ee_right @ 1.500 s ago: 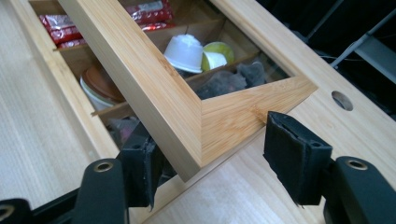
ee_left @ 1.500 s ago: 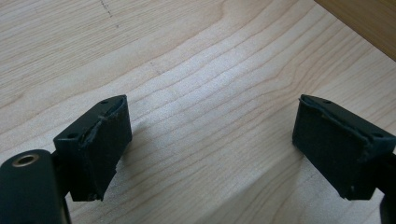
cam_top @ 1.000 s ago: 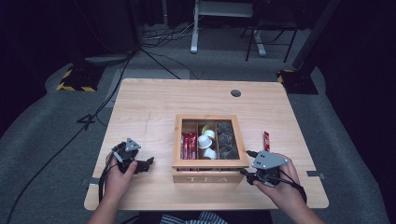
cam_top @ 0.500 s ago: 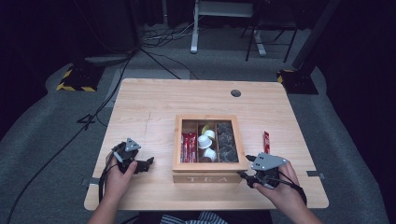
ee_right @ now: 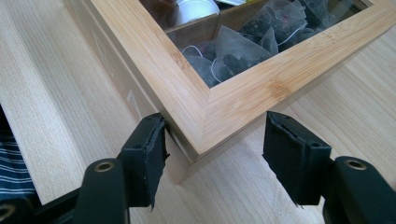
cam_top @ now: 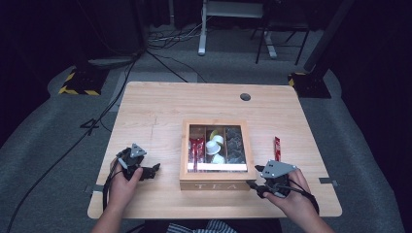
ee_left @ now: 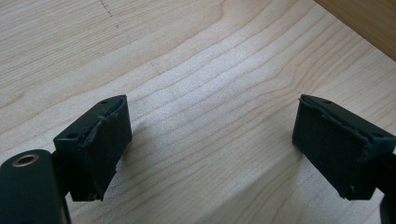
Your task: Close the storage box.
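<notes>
Straddling the near right corner of the square bamboo tea box with glass lid (ee_right: pixel 219 109), the right gripper (ee_right: pixel 212 144) stands with jaws wide, gripping nothing. The box sits mid-table; at its 9 o'clock, the left gripper (ee_left: pixel 210 144) gapes wide over the pale wooden table (cam_top: pixel 155 109).

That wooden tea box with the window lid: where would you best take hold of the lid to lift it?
Probably the lid's front-right corner, from the person's side. On the tea box the bamboo lid frame overhangs the base there, and the right gripper already has its open jaws either side of that corner.
</notes>
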The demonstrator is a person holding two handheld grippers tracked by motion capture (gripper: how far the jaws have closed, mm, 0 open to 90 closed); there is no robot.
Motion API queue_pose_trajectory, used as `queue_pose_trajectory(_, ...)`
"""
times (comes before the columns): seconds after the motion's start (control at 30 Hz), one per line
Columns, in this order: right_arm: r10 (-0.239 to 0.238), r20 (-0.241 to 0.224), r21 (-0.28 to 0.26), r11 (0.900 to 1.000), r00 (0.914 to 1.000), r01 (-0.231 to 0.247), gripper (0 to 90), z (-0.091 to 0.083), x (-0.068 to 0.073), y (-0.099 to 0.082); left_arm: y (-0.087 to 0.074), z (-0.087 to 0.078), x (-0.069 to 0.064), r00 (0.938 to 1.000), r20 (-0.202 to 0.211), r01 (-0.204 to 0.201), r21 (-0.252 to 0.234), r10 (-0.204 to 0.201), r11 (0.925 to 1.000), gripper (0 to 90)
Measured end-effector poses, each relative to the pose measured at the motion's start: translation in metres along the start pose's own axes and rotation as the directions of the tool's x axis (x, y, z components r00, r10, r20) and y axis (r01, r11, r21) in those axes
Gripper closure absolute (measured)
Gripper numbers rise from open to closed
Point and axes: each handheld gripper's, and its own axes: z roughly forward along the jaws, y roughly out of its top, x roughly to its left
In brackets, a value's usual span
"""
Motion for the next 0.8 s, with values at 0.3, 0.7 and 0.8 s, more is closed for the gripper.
queue_pose_trajectory(0.3,0.018,-0.020,0.009,0.9998,0.9996,-0.018,38.2,0.002,0.000,-0.001,0.000,0.000,0.000,1.0000,0.000,0.000,-0.003,0.000,1.0000,12.0)
queue_pose_trajectory(0.7,0.106,-0.053,-0.095,0.9893,0.9930,-0.111,31.8,-0.018,-0.018,0.002,-0.001,-0.001,0.001,0.9999,0.003,-0.012,0.000,0.012,0.9999,12.0)
queue_pose_trajectory(0.8,0.127,-0.039,-0.123,0.9838,0.9912,-0.130,30.4,-0.025,-0.031,0.001,-0.003,-0.003,0.001,0.9997,0.014,-0.018,0.004,0.018,0.9998,12.0)
